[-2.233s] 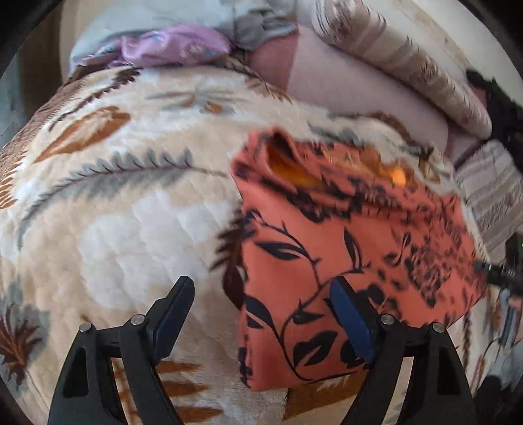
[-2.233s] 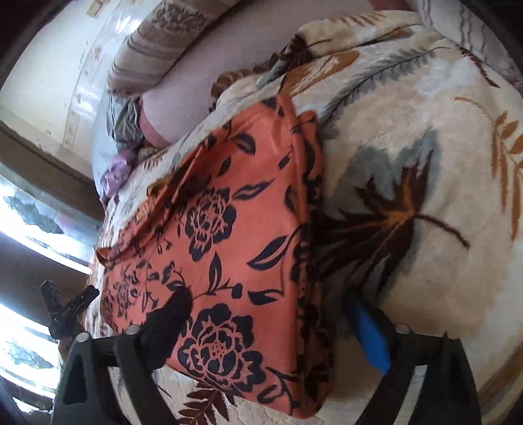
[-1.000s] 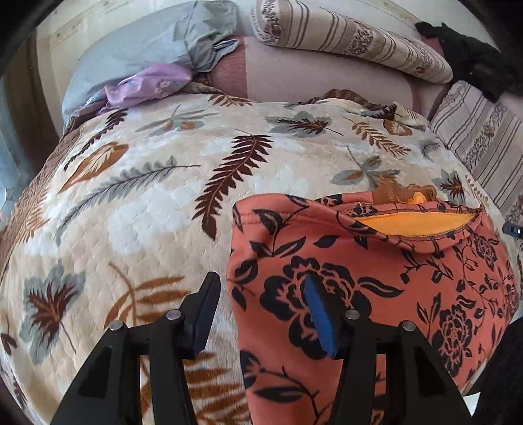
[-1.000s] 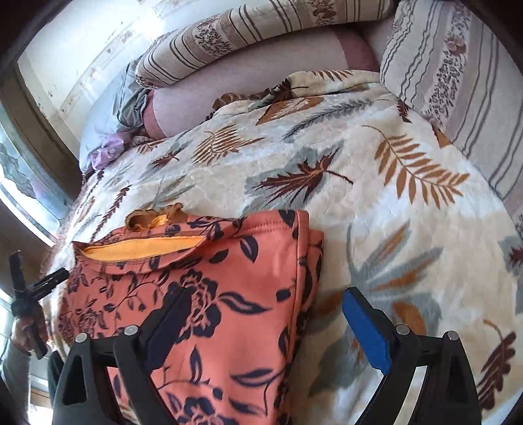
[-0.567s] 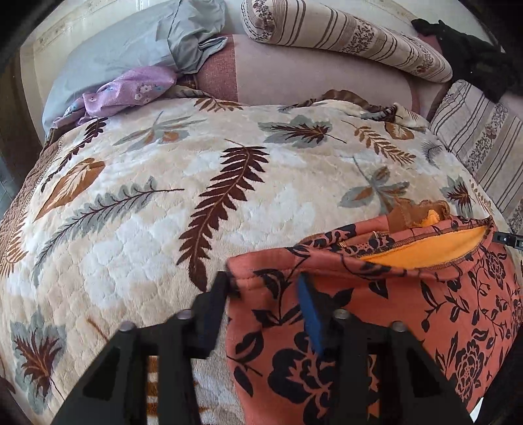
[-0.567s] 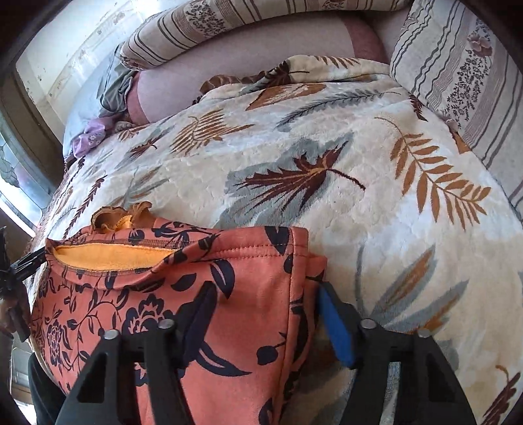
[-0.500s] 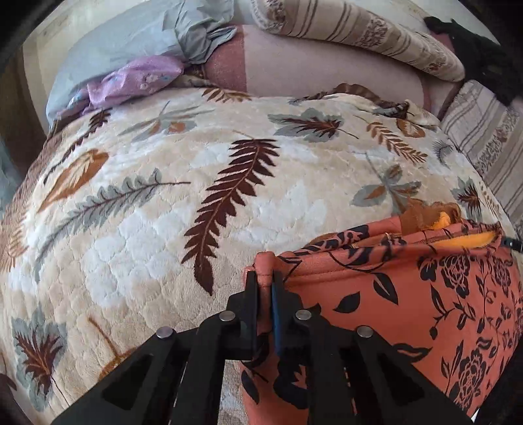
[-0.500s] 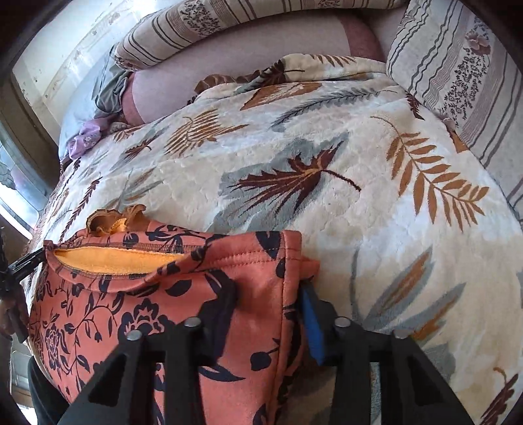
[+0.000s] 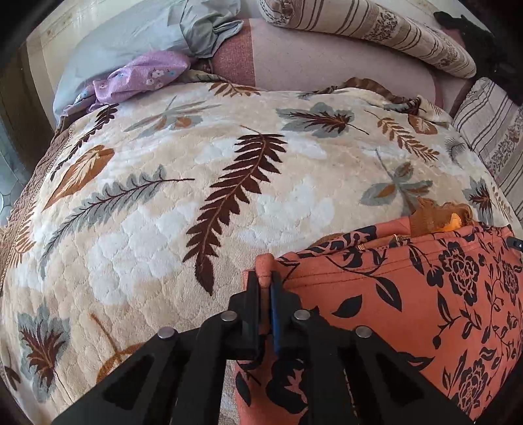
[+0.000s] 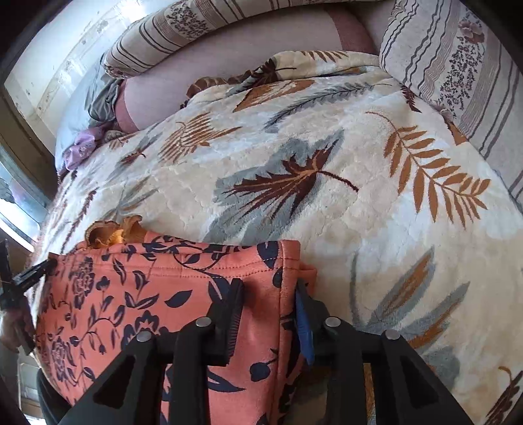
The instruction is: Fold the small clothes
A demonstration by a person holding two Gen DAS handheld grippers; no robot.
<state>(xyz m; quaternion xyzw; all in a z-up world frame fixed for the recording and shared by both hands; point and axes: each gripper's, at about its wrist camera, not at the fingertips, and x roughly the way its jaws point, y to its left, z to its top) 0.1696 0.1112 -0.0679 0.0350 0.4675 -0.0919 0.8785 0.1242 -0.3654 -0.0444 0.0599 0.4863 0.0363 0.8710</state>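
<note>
An orange garment with a black flower print (image 9: 408, 304) lies on a leaf-patterned blanket (image 9: 196, 196), at the near right in the left wrist view and the near left in the right wrist view (image 10: 147, 294). My left gripper (image 9: 265, 278) is shut on the garment's left corner. My right gripper (image 10: 266, 294) has its jaws around the right corner, narrowed with a fold of cloth between them. Orange lining (image 10: 111, 233) pokes out at the far edge.
Striped pillows (image 9: 376, 29) and a pink bolster (image 9: 327, 62) line the far side of the bed. Grey cloth (image 9: 157, 36) and a purple floral cloth (image 9: 143, 76) lie at the far left. A striped cushion (image 10: 457, 65) stands at the right.
Both grippers drew back to the garment's near corners and closed on them. The left jaws went from wide open to fully shut; the right jaws narrowed onto the cloth.
</note>
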